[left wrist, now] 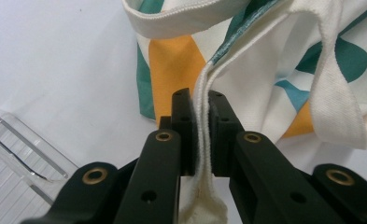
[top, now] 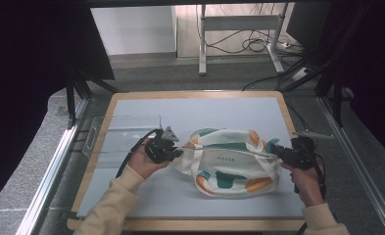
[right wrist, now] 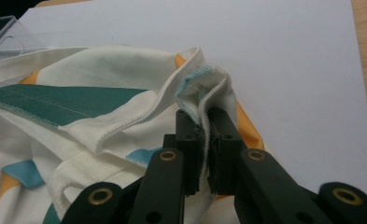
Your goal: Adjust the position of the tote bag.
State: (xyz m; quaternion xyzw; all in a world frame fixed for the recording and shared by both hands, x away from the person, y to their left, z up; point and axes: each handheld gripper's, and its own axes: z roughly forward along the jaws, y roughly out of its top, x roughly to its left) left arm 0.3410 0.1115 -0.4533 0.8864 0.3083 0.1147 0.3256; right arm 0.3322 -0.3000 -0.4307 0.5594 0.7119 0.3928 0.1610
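In the high view we see a cloth tote bag point(top: 229, 161), white with green, orange and blue patches, lying in the lower middle of the frame on a pale grey mat point(top: 219, 110) that covers a wooden-edged table point(top: 98, 142). Our left gripper point(top: 179, 151) sits at the bag's left edge, just left of centre in the frame, and our right gripper point(top: 272, 148) sits at the bag's right edge, in the right half of the frame. Each one reaches in toward the bag from its own side, with the bag stretched between them.

In the left gripper view, the jaws stand close together in the lower middle of the frame, clamped on a folded white seam of the tote bag point(left wrist: 204, 107); a wide white strap point(left wrist: 335, 98) hangs down at the right of the frame.

In the right gripper view, the jaws are likewise pressed together on a bunched corner of the tote bag's point(right wrist: 204, 93) rim, near the middle of the frame, where a blue-stitched edge folds over.

A clear plastic tray point(top: 119, 134) lies at the left of the mat, just behind our left hand point(top: 143, 164). Our right hand point(top: 307, 183) is in the lower right of the high view.
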